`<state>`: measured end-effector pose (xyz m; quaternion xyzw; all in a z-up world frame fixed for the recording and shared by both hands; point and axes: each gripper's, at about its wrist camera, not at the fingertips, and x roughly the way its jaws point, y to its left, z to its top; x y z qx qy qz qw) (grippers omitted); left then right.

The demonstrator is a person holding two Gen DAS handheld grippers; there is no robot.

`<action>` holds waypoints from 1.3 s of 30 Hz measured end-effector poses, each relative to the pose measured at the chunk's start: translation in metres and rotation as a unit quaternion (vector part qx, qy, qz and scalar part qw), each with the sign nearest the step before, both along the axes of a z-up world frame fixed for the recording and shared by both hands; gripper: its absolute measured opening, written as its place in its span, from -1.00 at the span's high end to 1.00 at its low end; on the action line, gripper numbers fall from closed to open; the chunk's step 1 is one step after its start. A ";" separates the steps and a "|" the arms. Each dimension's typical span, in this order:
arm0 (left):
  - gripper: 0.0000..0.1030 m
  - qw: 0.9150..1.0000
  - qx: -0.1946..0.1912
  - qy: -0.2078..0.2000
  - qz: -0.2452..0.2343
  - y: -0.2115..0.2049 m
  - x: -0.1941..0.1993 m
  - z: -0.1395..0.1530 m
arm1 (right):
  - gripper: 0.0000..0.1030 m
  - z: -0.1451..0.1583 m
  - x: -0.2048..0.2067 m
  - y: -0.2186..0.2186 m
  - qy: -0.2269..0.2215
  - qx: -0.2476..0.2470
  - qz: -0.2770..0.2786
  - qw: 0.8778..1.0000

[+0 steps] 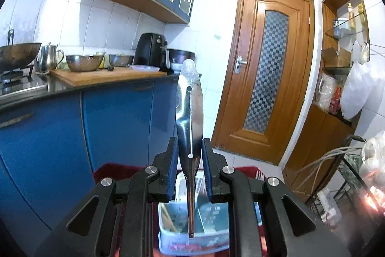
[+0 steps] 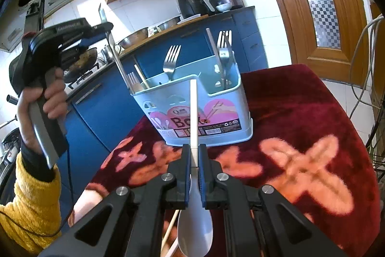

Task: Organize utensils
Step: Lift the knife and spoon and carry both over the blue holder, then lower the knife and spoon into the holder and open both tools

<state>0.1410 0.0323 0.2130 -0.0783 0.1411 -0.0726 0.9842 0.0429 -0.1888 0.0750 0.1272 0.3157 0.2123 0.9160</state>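
Right wrist view, caddy (image 2: 226, 112) w/ forks (image 2: 171, 62), R gripper (image 2: 195, 155) pinching white spoon (image 2: 195, 228), L gripper (image 1: 190, 155) clamping steel utensil (image 1: 190, 117)

Glossy metal knife (image 1: 190, 122), matt white plastic spoon (image 2: 194, 230), smooth plastic caddy (image 2: 192, 107), plush cloth (image 2: 300, 112).

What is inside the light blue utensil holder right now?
In the utensil holder: an upright fork, more fork tines, a flat metal handle and a chopstick. Its walls hide their lower ends.
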 end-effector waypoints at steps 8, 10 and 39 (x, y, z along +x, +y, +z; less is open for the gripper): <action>0.64 1.000 0.010 0.001 0.016 -0.004 0.033 -0.023 | 0.85 0.003 0.016 -0.006 -0.010 -0.004 -0.002 1.000; 0.64 1.000 0.009 0.008 0.015 -0.005 0.039 -0.035 | 0.85 0.007 0.022 -0.006 -0.016 -0.008 -0.003 1.000; 0.64 0.999 0.000 0.035 0.002 -0.007 0.051 -0.101 | 0.85 0.036 0.140 0.032 -0.206 -0.014 -0.035 0.978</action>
